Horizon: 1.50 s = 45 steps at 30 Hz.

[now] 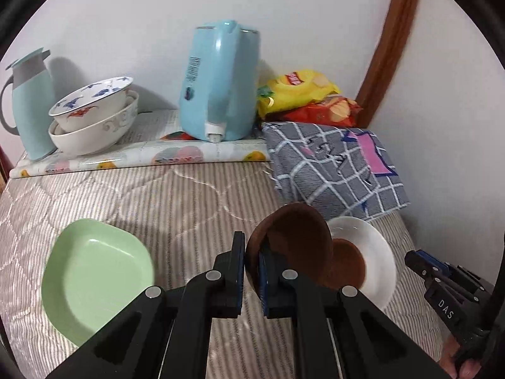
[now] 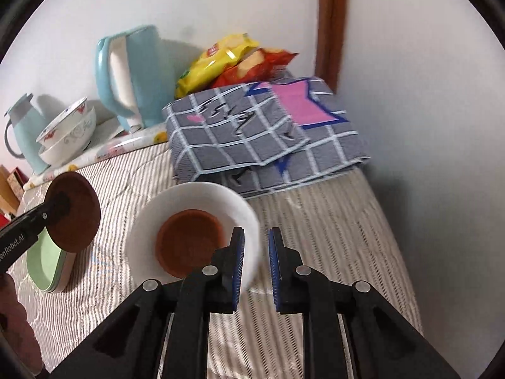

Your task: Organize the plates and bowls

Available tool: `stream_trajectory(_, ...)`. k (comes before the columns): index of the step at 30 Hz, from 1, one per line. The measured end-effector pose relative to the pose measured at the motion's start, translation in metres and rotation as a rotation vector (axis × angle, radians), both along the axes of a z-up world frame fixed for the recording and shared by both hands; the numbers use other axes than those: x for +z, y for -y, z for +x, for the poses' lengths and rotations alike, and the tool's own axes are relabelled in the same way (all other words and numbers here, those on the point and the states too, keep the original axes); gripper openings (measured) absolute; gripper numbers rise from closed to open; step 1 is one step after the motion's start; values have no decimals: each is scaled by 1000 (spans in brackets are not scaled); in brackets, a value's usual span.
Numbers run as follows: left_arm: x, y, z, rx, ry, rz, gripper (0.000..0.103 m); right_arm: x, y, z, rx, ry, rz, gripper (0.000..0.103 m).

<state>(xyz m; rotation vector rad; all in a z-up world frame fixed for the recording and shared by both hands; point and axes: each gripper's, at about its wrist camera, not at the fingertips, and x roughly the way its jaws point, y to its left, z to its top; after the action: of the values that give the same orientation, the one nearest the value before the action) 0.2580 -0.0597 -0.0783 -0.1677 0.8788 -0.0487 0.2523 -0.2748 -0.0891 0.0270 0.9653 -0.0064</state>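
Striped bedding carries everything, with a raised board in fruit-print covering along its far edge by the wall. Left gripper is pinching the rim of a brown saucer, which it holds tilted and clear of the bedding, partly in front of the white plate in its own view. That white plate lies flat on the bedding near the right side, just in front of a folded grey checked cloth, and a second brown saucer sits inside it. Right gripper hovers over the near right rim of the white plate with its blue pads a little apart and nothing between them. Green square plate lies on the bedding toward the left; from the right wrist view it looks like a short stack, under the lifted saucer. On the board stand two nested patterned bowls, a pale blue flask at the left end, and a blue kettle. Yellow and red snack bags lie in the far right corner
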Motion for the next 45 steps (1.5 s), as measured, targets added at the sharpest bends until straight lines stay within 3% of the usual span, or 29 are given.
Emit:
stream_trajectory(19,-27,74,9,-93,-65,7,8,-16,68,-37,-118,-8,15,16)
stream_trajectory(34,-41,84,27,-95,-106,3,9,-41,84,-42,-140,-49,41,16)
stream_trajectory(45,-50,80,34,-109,-133,-59,10,-41,79,-42,-130,-55,33,16)
